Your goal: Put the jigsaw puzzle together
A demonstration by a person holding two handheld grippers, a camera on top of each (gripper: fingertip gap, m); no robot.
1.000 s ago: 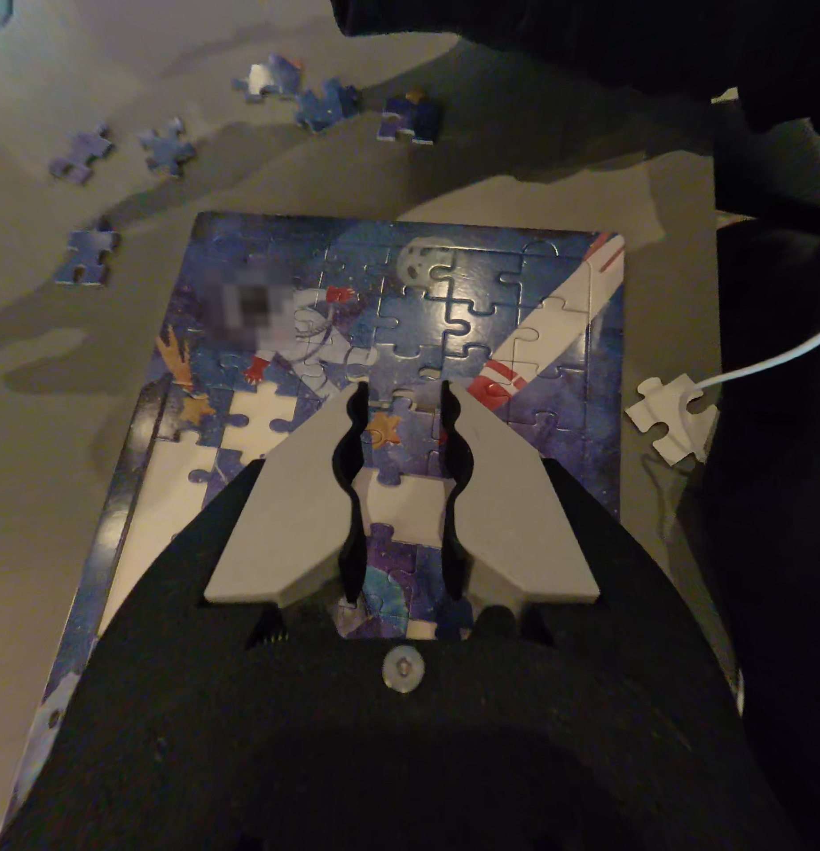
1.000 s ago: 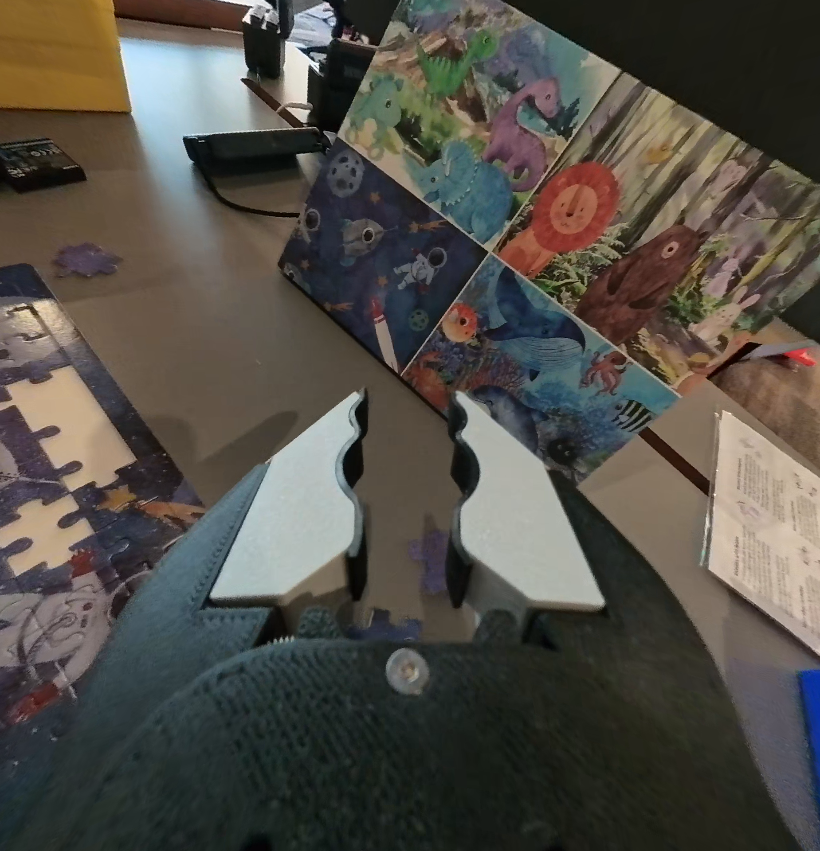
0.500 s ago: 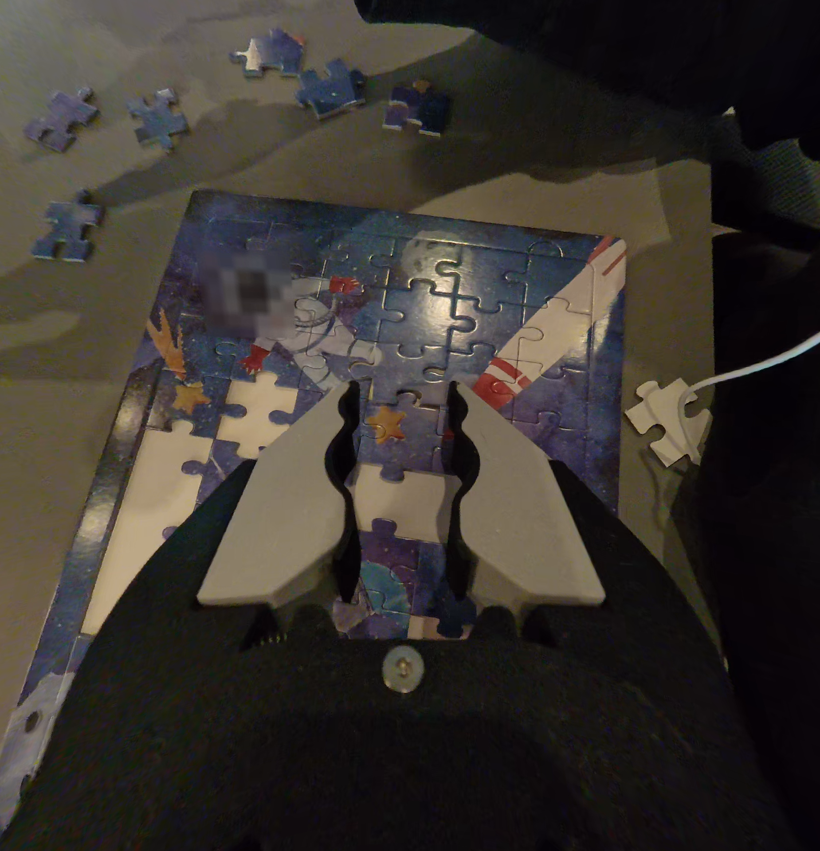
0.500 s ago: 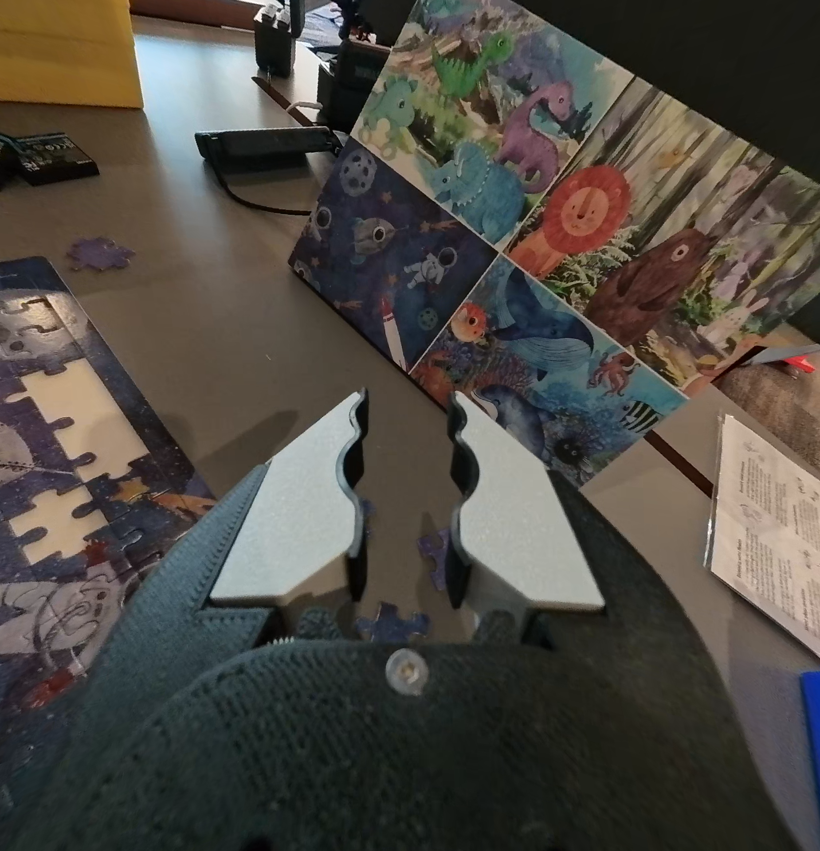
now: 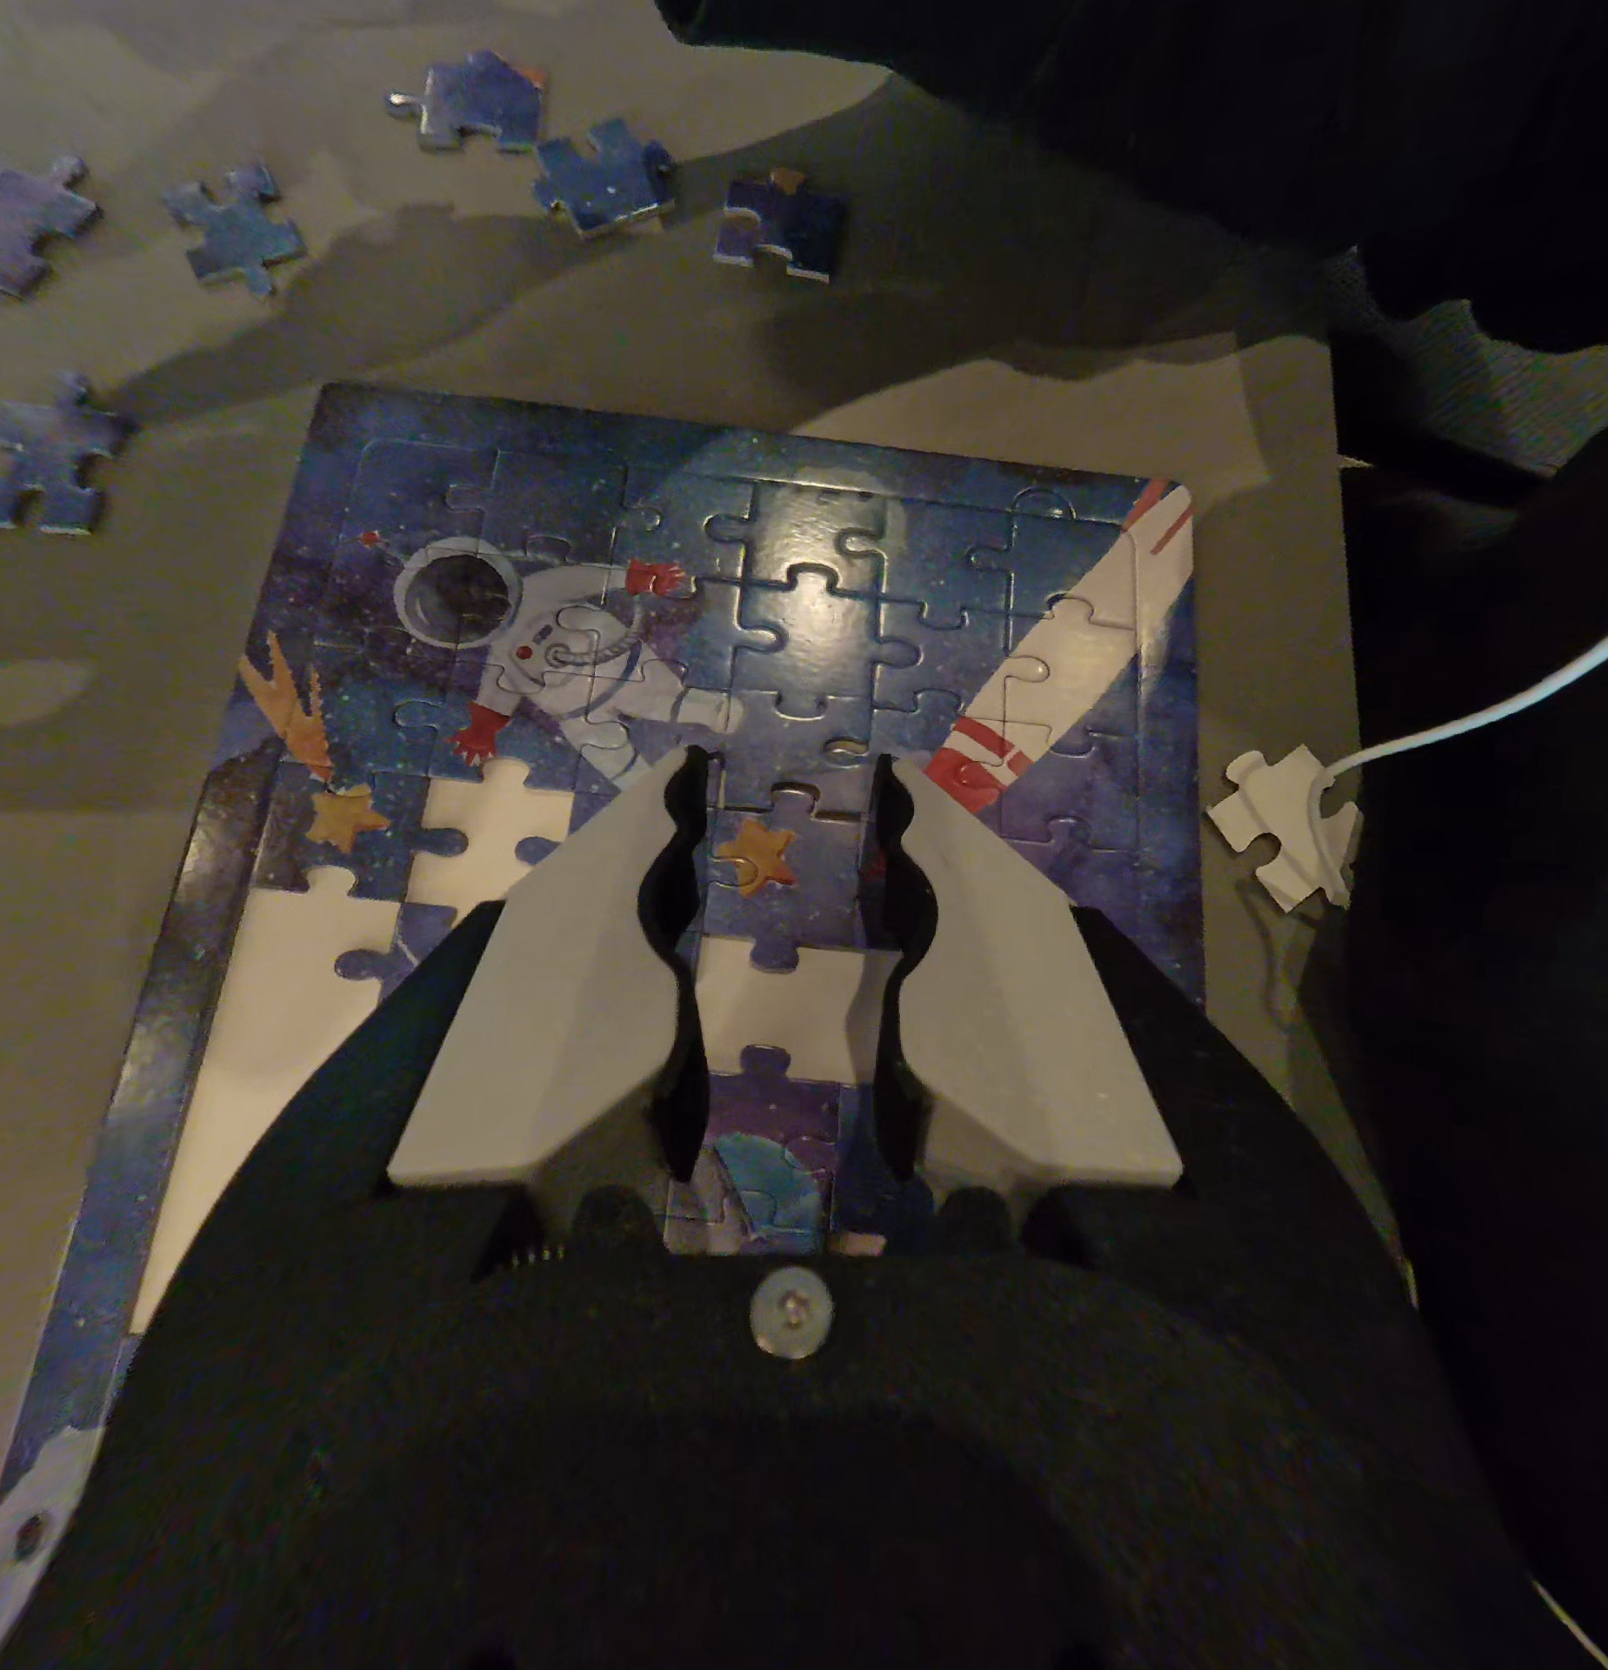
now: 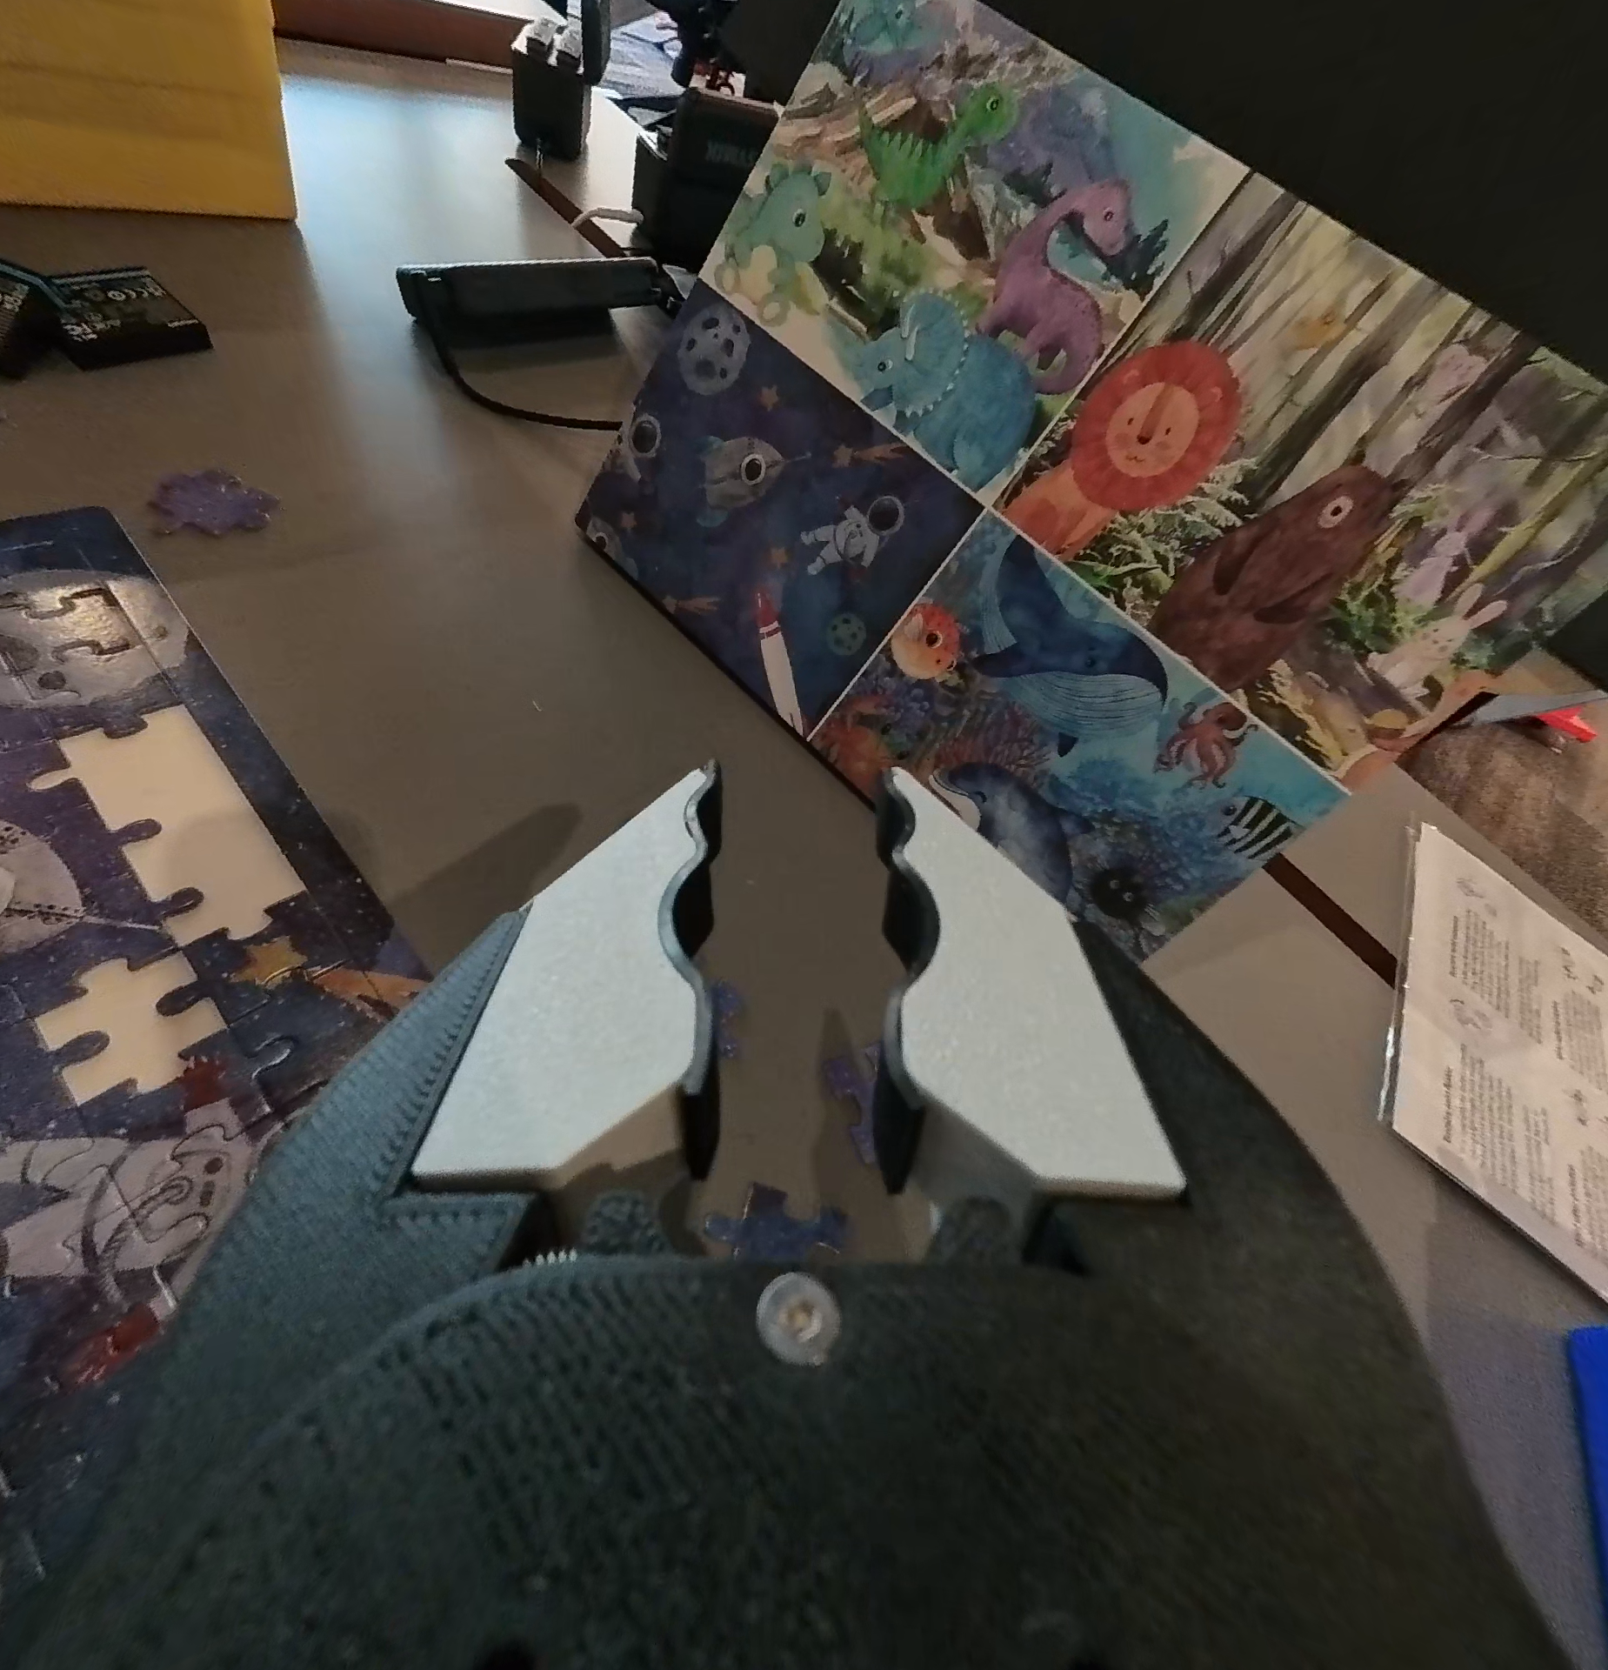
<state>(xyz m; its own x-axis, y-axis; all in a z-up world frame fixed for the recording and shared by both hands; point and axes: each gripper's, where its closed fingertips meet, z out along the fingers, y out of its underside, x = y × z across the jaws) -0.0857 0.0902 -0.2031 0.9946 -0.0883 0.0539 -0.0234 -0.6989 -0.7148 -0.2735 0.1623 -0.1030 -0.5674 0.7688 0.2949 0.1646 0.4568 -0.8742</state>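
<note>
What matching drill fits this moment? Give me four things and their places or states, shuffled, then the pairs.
Things:
1. left gripper
2. right gripper
3. white piece
4. picture board

Places or states:
A. face-down, right of the puzzle tray
B. open, above the star piece
C. propped up, tilted
D. open, above loose pieces on the table

Pairs: 1-B, 2-D, 3-A, 4-C
</note>
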